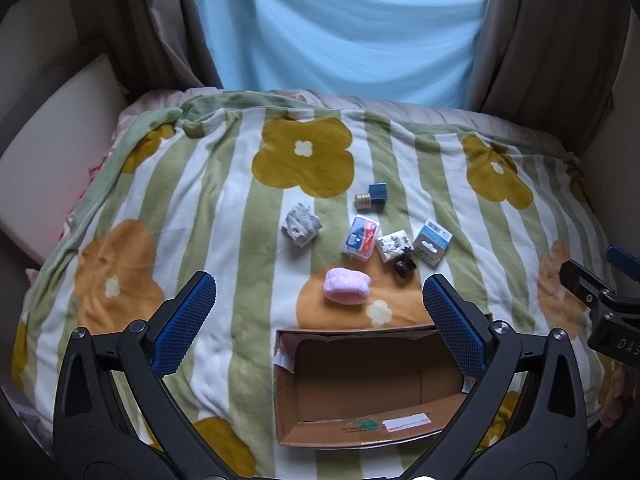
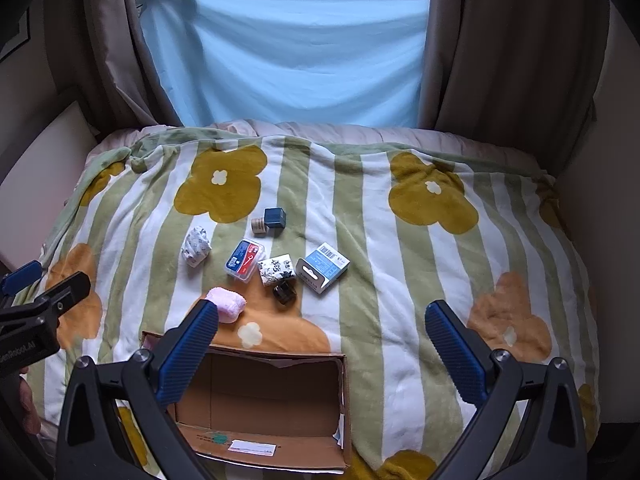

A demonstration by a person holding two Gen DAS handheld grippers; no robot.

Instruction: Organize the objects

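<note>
An open, empty cardboard box (image 1: 288, 408) (image 2: 346, 400) lies on the flowered blanket near me. Beyond it lie a pink soft roll (image 1: 346, 286) (image 2: 227, 303), a small black object (image 1: 405, 267) (image 2: 285, 292), a patterned white packet (image 1: 395, 245) (image 2: 277, 269), a red-blue clear case (image 1: 361, 236) (image 2: 245, 261), a blue-white carton (image 1: 432, 242) (image 2: 323, 267), a grey wrapped bundle (image 1: 301, 225) (image 2: 196, 249), a tape roll (image 1: 363, 201) (image 2: 259, 226) and a dark blue cube (image 1: 377, 191) (image 2: 275, 218). My left gripper (image 1: 320, 312) and right gripper (image 2: 322, 340) are open and empty above the box.
The striped green blanket (image 1: 208, 216) (image 2: 400, 280) covers a bed. A light blue sheet (image 1: 340, 32) (image 2: 288, 52) hangs behind between brown curtains. A cream cushion (image 1: 56, 152) lies at the left. The other gripper shows at the frame edge (image 1: 604, 300) (image 2: 36, 312).
</note>
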